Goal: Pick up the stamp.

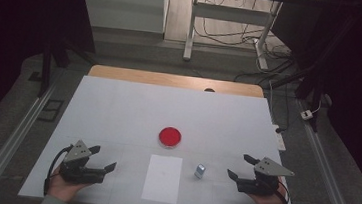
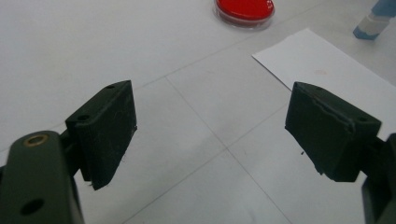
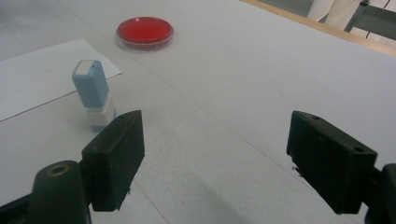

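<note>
A round red dish [image 1: 170, 137] sits at the middle of the white table [image 1: 118, 106]. Just in front of it lies a white sheet of paper [image 1: 162, 178], and a small blue-and-white stamp [image 1: 200, 170] stands upright to the paper's right. My left gripper [image 1: 101, 158] rests near the front left, open, with nothing between its jaws. My right gripper [image 1: 240, 168] rests near the front right, open and empty too. In the left gripper view the red dish [image 2: 243, 10] and the paper [image 2: 327, 79] lie ahead. The right gripper view has the stamp [image 3: 93, 93] just beyond my left jaw and the red dish [image 3: 144, 31] farther off.
A wooden strip [image 1: 176, 80] edges the table's far side. Beyond it stand a desk frame [image 1: 226, 26] and loose cables on the floor. Metal rails [image 1: 9, 141] run along both sides of the table.
</note>
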The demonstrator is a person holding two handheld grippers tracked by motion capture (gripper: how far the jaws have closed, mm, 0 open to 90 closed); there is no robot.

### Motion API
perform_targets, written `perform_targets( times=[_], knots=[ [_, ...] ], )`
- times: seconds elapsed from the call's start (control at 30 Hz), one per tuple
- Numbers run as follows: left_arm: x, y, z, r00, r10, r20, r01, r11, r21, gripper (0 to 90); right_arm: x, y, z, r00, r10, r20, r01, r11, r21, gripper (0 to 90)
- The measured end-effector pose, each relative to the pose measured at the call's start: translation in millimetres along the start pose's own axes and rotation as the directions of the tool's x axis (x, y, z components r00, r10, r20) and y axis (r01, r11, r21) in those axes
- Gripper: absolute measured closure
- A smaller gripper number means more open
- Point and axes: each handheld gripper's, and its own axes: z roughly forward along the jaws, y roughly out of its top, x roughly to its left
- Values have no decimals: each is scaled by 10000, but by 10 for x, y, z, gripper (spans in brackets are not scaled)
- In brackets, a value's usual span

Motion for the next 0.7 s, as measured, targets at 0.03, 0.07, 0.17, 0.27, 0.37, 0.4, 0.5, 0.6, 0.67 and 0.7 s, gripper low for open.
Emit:
perform_targets(
  times=[0.03,0.07,0.17,0.27,0.37,0.4,0.5,0.6,0.67,0.7],
  knots=[
    [5,-3,3,10000,-37,27,37,10000,5,179,-9,-5,-2,10000,19,36,-19,10000,50,197],
    [8,-4,6,10000,-77,56,77,10000,29,180,-10,-9,-5,9999,33,95,-34,10000,84,202],
    [8,-8,10,10000,-35,69,34,9999,117,181,-25,-18,-2,9999,103,59,-104,9998,171,215],
    [10,-6,7,10000,-14,95,13,9999,125,181,-27,-20,9,9999,146,-13,-145,9995,263,227],
    [14,-2,7,10000,-8,70,7,9999,117,182,-21,-12,11,9999,104,-19,-103,9994,336,235],
    [17,-2,7,10000,0,77,-1,9999,112,182,-19,-9,12,9999,114,-2,-114,9994,332,238],
    [28,-2,9,9999,15,146,-16,10000,79,185,-19,6,1,9999,156,5,-156,9996,246,253],
    [40,0,2,9998,18,176,-19,10000,26,185,-24,22,-11,9996,266,4,-266,9996,46,268],
    [46,2,-6,9998,19,181,-19,10000,-20,186,-30,30,-14,9995,315,-1,-315,9995,-3,278],
    [47,-1,-20,9999,-22,167,24,10000,-81,186,-31,34,-13,9993,367,-5,-367,9993,-10,279]
  ],
)
